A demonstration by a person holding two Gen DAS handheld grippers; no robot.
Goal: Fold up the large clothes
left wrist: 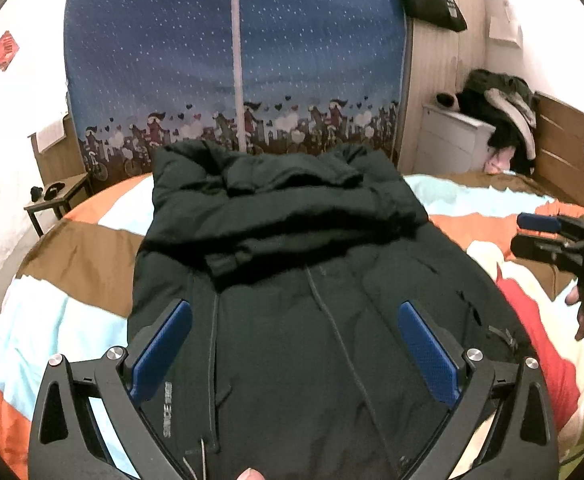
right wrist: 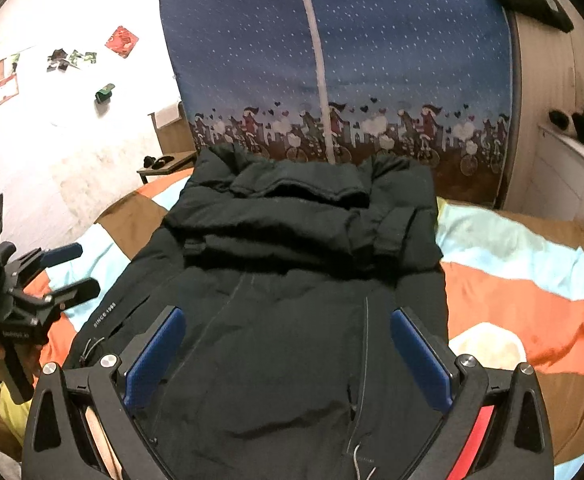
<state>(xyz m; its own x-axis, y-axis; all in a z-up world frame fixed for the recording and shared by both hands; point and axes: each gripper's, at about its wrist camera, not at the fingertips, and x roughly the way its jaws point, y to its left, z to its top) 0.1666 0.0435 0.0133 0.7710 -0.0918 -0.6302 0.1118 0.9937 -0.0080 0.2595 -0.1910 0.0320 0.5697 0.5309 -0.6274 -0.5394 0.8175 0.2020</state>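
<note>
A large black padded jacket [left wrist: 292, 320] lies flat on the bed, with its sleeves folded across the upper part into a bundle [left wrist: 275, 208]. It also shows in the right wrist view [right wrist: 292, 340]. My left gripper [left wrist: 294, 340] is open and empty, hovering over the jacket's lower part. My right gripper [right wrist: 287, 344] is open and empty above the same part. Each gripper shows in the other view: the right one [left wrist: 532, 234] at the right edge, the left one [right wrist: 69, 270] at the left edge, both open.
The bed has a striped quilt [left wrist: 71, 264] in orange, brown, light blue and white. A blue fabric wardrobe [left wrist: 235, 60] stands behind the bed. A small side table [left wrist: 57, 198] is at the left. A white cabinet [left wrist: 448, 140] with piled clothes stands at the right.
</note>
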